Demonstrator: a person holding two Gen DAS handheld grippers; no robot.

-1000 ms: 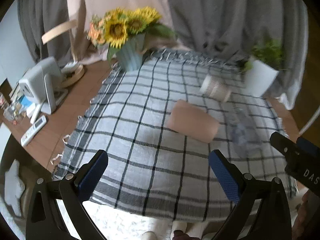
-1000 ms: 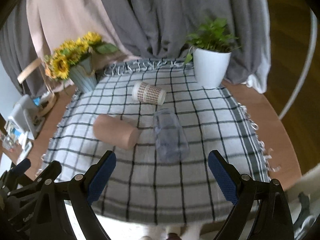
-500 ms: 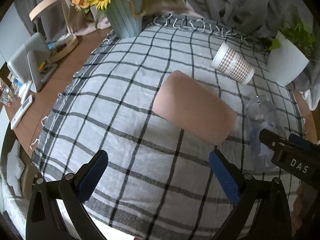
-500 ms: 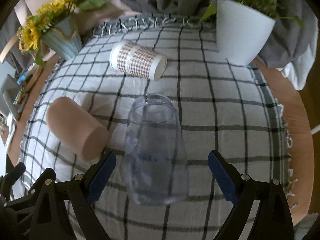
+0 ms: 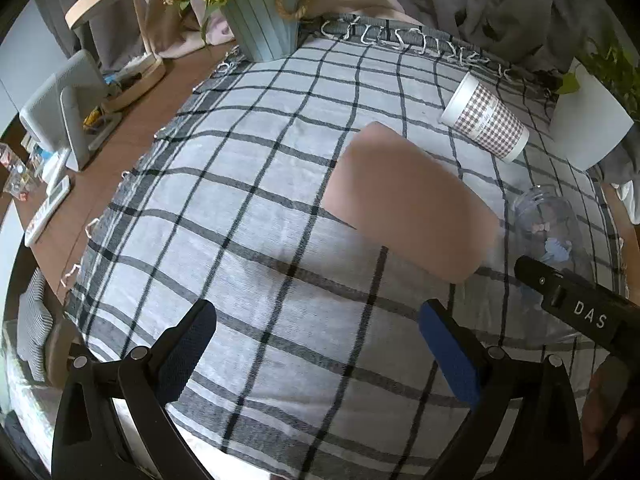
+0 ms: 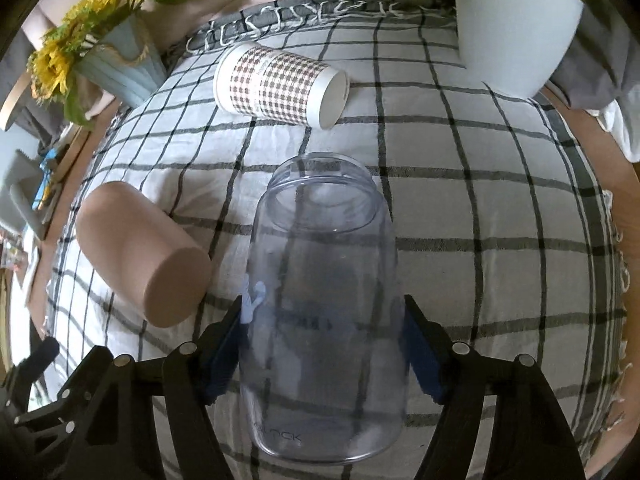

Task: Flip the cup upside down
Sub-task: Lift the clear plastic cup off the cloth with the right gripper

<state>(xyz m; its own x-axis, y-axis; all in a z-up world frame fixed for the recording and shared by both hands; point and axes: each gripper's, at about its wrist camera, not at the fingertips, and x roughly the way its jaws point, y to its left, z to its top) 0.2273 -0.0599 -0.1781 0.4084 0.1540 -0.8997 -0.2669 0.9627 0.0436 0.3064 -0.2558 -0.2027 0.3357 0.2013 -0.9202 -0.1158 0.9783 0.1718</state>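
Three cups lie on their sides on a checked cloth. A clear plastic cup lies mouth away from me, between the blue pads of my right gripper, which press its sides. A tan cup lies left of it; in the left wrist view the tan cup is ahead of my open, empty left gripper. A houndstooth paper cup lies farther back; it also shows in the left wrist view. The clear cup shows there beside the right gripper's finger.
A sunflower vase stands at the back left of the cloth and a white plant pot at the back right. On the wooden table left of the cloth stand a grey device and a remote.
Both grippers moved forward and down toward the cups. My right gripper closed its fingers from wide open onto the sides of the clear cup. The left gripper stayed open.
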